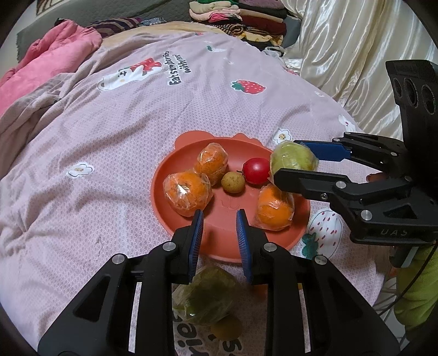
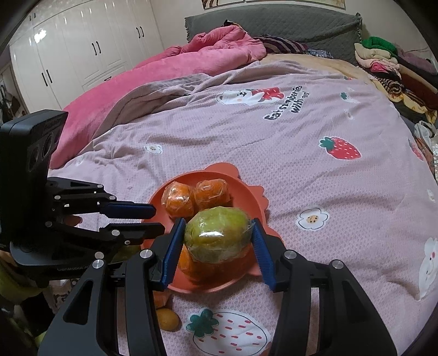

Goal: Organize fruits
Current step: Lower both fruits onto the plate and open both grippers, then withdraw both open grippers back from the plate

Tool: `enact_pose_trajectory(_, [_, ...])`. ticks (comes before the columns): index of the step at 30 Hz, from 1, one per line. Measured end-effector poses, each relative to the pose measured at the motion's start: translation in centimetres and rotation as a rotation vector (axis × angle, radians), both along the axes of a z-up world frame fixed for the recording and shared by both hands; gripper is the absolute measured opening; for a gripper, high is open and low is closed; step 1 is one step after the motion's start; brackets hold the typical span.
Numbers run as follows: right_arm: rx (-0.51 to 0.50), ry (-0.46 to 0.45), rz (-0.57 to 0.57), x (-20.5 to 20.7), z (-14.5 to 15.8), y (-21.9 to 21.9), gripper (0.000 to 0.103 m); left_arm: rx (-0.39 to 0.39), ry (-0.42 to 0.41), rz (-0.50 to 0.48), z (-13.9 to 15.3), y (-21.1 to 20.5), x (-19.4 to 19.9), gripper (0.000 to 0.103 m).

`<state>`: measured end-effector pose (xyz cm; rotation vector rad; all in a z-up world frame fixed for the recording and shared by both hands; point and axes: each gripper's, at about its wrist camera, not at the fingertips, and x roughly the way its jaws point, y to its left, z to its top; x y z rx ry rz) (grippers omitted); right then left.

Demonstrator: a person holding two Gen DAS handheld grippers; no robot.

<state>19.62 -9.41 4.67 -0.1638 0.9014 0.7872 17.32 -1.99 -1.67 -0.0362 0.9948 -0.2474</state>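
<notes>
An orange-red plate [image 1: 161, 202] lies on the pink strawberry bedspread. It holds three wrapped oranges [image 1: 187, 193], a red round fruit [image 1: 256, 170] and a small yellow-green fruit [image 1: 232, 182]. My right gripper [image 2: 218, 221] is shut on a wrapped green fruit [image 2: 216, 235] and holds it just over the plate's near right side. Seen from the left wrist, that right gripper [image 1: 286, 158] and its green fruit [image 1: 293, 158] sit beside the red fruit. My left gripper [image 1: 219, 216] hangs over the plate's near rim, jaws nearly together and empty. Beneath it lie another wrapped green fruit [image 1: 208, 295] and a small yellow fruit [image 1: 225, 327].
A pink quilt [image 2: 169, 71] is bunched at the far left of the bed. Folded clothes [image 1: 235, 16] are piled at the far end, by a cream curtain [image 1: 356, 54]. White wardrobes [image 2: 68, 49] stand beyond. A green sleeve [image 1: 416, 290] shows at the right edge.
</notes>
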Motion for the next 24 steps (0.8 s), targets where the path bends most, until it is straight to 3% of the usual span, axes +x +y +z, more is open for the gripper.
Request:
enact_pose_trajectory(5, [0.003, 0.003, -0.008, 0.15, 0.02, -0.14, 0.049, -0.001, -0.001, 0.003, 0.01, 0.06, -0.06, 0.021])
enact_pose_trajectory(24, [0.015, -0.011, -0.04, 0.16, 0.63, -0.78, 0.068, -0.008, -0.008, 0.008, 0.35, 0.29, -0.28, 0.033])
